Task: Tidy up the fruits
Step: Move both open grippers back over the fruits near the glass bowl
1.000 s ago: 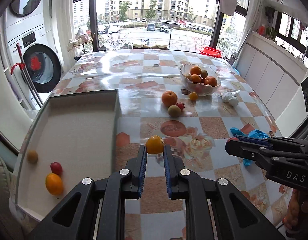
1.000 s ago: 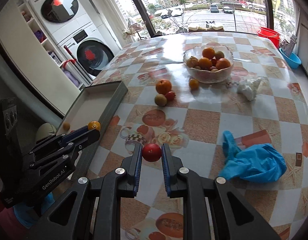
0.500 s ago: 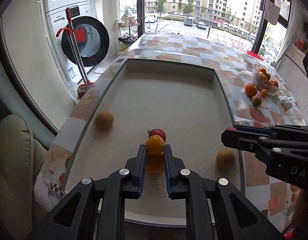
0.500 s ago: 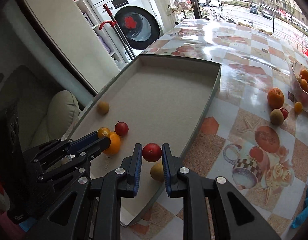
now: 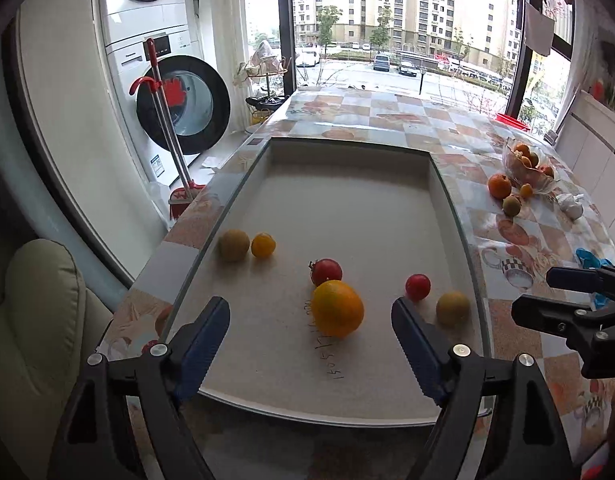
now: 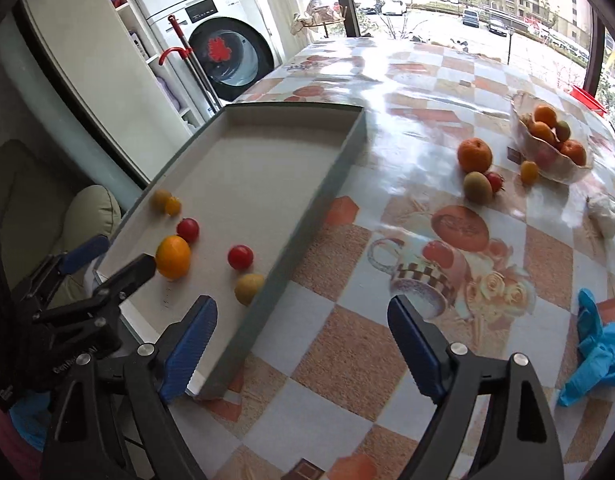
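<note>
1. The patterned surface [image 6: 347,344] carries a shallow gray tray [image 6: 319,216] at its near-left edge; every place below is given relative to that tray.
2. Six fruits lie inside the tray: a large orange [image 5: 337,308] touching a red tomato [image 5: 326,271], a second red tomato [image 5: 418,286] beside a yellow-green fruit [image 5: 452,307] at the right wall, and a tan fruit touching a small yellow one toward the left wall.
3. Well beyond the tray's right wall sit a loose orange [image 6: 474,154], a greenish fruit [image 6: 478,186], a small red fruit and a small yellow one, just beside a glass bowl [image 6: 555,168] of fruit. These remaining pieces lie ahead-right of the right tool [image 6: 303,344], likely the nearer arm.
4. The left tool [image 5: 310,334] hangs over the tray's near end, spread wide and holding nothing.
5. Half a second ago the left tool clamped a yellow fruit and the right a red tomato; both now gape empty, those fruits resting in the tray.
</note>
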A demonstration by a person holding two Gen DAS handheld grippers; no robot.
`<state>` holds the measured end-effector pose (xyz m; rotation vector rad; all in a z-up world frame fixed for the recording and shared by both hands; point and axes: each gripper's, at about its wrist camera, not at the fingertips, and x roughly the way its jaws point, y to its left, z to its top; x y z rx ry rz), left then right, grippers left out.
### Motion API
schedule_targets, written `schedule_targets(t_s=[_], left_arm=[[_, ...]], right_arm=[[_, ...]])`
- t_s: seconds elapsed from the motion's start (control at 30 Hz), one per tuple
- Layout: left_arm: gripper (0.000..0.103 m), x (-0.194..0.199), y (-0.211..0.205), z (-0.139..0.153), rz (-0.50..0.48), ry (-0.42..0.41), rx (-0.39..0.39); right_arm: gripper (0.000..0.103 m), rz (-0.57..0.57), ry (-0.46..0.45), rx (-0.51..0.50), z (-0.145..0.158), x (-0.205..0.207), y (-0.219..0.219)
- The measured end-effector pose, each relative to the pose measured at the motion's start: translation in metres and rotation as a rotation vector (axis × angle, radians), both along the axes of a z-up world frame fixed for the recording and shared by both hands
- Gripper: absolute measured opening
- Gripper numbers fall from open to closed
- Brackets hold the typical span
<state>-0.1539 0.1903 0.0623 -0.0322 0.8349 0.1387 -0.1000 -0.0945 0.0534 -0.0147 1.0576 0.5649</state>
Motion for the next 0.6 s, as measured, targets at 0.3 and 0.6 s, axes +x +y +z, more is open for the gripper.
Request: schedule_targets(t_s=[0.3, 0.6], left_arm=[[0.084, -0.018, -0.121, -0.005, -0.27, 0.022, 0.02], [0.088, 0.014, -0.182, -0.046, -0.308, 0.101, 0.045]], right_arm=[[0.091, -0.213, -0.031, -0.166, -0.036, -0.053, -0.11], [0.103, -0.369, -0.122, -0.186, -0.052, -0.061, -0.165]])
